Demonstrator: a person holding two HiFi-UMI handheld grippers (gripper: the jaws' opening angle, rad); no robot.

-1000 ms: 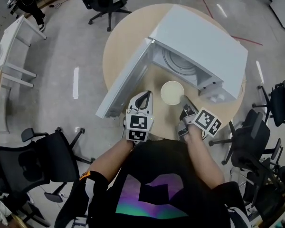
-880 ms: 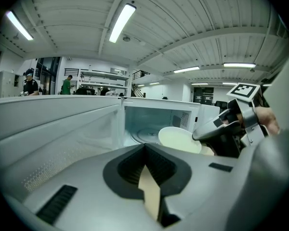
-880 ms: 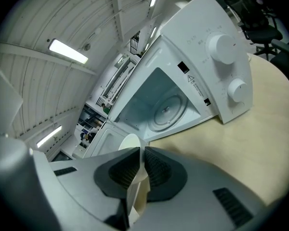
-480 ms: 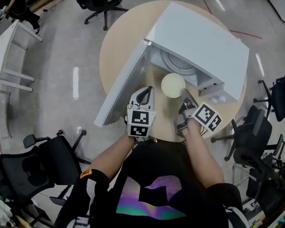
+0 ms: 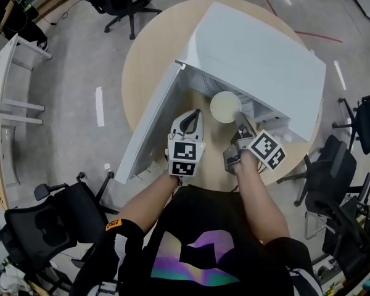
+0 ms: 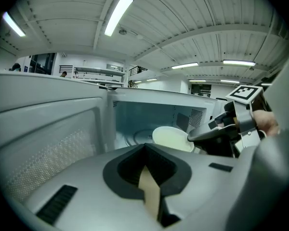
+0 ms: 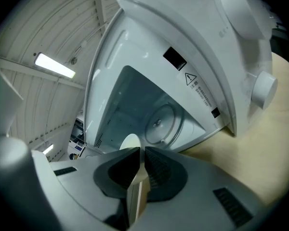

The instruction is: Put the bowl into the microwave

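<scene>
A round wooden tabletop [image 5: 142,73] stands on a grey floor [image 5: 68,122] among office chairs [image 5: 55,227]. On it sits a white microwave [image 5: 259,54] with its door [image 5: 151,128] swung wide to the left. The right hand-held gripper [image 5: 239,118] is clamped on the near rim of the bowl [image 5: 225,106], holding it at the cavity mouth. The left hand-held gripper [image 5: 190,119] hovers beside it, jaws together and empty. Compared with a second ago, the bowl has moved forward from the tabletop in front of the opening to its threshold.
</scene>
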